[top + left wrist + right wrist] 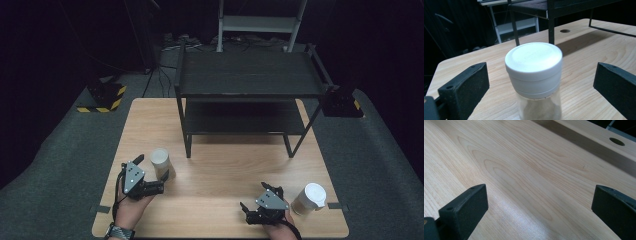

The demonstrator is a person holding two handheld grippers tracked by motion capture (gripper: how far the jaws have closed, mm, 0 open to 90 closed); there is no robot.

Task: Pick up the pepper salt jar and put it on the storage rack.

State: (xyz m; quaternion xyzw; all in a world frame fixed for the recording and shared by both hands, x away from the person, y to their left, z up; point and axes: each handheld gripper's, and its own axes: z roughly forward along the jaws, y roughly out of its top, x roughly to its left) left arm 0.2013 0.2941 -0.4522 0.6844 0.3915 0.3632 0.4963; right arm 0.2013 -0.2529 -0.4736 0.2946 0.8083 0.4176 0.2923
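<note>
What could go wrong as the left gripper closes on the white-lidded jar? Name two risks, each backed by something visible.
1. The left gripper has its fingers open either side of the white-lidded clear glass jar, level with the lid; a grip that high on a tall, narrow jar could tip it.
2. The second white-lidded jar stands near the wooden table's right edge, close beside the right gripper; a careless sweep might knock it off.

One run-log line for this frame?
left hand-held gripper: open, straddling white-lidded clear jar | right hand-held gripper: open, over bare wooden table
</note>
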